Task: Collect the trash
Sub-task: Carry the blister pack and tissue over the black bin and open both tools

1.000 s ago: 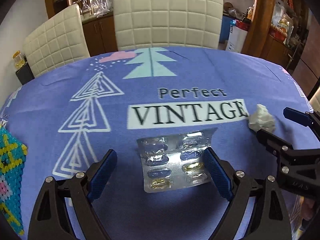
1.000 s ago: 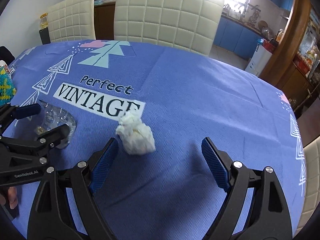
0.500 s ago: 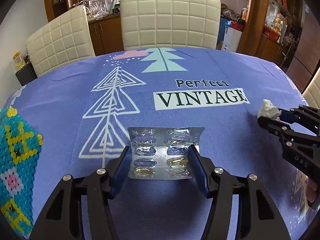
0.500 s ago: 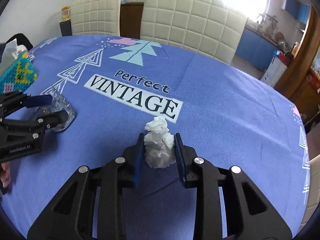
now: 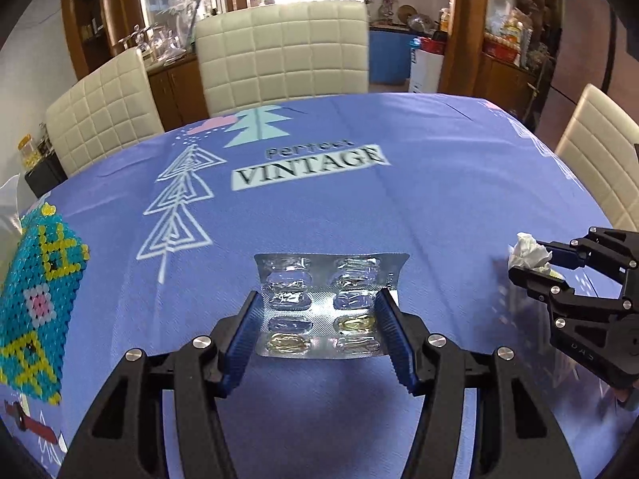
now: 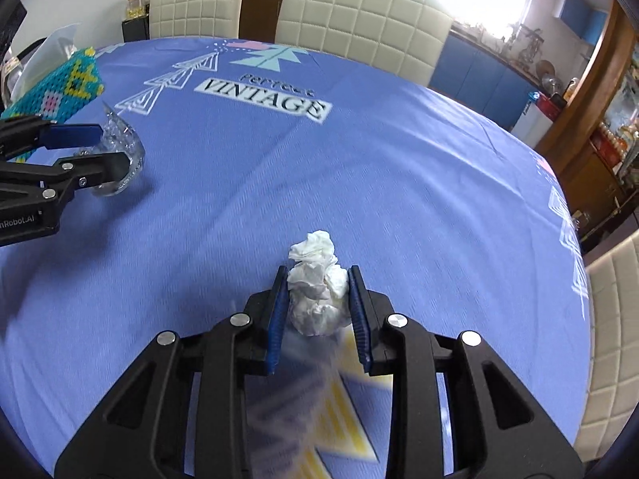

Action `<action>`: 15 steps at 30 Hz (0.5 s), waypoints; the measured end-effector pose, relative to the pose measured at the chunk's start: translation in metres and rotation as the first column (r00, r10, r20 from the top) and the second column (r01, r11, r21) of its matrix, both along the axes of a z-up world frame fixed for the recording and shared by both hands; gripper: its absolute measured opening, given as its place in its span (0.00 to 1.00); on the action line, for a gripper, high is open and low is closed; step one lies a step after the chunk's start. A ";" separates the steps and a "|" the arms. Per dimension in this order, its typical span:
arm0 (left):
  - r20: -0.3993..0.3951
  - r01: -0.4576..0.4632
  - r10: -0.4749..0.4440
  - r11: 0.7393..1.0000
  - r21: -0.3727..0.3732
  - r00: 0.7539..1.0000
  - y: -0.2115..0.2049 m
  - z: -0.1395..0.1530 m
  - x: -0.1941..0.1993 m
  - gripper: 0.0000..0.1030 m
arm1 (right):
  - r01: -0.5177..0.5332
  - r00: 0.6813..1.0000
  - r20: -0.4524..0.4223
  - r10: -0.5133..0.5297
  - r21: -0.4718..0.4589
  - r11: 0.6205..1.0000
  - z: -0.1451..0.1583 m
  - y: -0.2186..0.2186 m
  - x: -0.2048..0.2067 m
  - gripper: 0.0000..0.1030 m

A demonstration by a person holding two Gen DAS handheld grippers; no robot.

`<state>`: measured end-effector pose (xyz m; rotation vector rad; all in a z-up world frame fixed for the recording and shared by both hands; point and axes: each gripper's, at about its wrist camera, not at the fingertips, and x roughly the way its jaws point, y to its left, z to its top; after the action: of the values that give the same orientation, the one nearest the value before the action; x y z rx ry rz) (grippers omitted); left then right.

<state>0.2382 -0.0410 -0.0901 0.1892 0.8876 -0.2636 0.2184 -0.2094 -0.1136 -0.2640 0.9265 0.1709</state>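
— Trash first: what sits between the jaws of the left gripper (image 5: 319, 321)?

— A blister pack (image 5: 325, 303), silvery foil with two columns of clear bubbles. Most bubbles look crushed and empty; a few near the bottom hold amber capsules. Both blue pads (image 5: 239, 343) press on its long edges, so the jaws are clamped on it at a middling width. It sits at lower centre of the left wrist view, tilted up off the cloth.

— And the right gripper (image 6: 319, 299)?

— Narrow, squeezed on a crumpled tissue (image 6: 317, 285). It is a white wad, wrinkled, with a twisted tuft poking out above the fingertips. It lies at centre, a little below the middle of the right wrist view. In the left wrist view the same tissue (image 5: 529, 249) shows at the right edge, pinched in the other gripper (image 5: 531, 267).

— What lies around them?

— A blue tablecloth (image 5: 399, 207) printed with white triangles, teal trees and the words "Perfect VINTAGE". At the left edge stands a beaded box (image 5: 36, 299), turquoise with yellow and pink patterns. Cream quilted chairs (image 5: 283, 56) line the upper part of the frame beyond the table.
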 end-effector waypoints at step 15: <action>0.018 0.185 -0.186 0.982 0.024 0.982 -0.111 -0.004 -0.105 0.55 | 0.107 0.993 0.047 -0.106 -0.026 0.994 0.014 -0.079 -0.130 0.30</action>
<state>0.1329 -0.1520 -0.0945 0.2950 0.8539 -0.4247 0.0886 -0.2883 -0.0997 -0.2436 0.8956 0.0533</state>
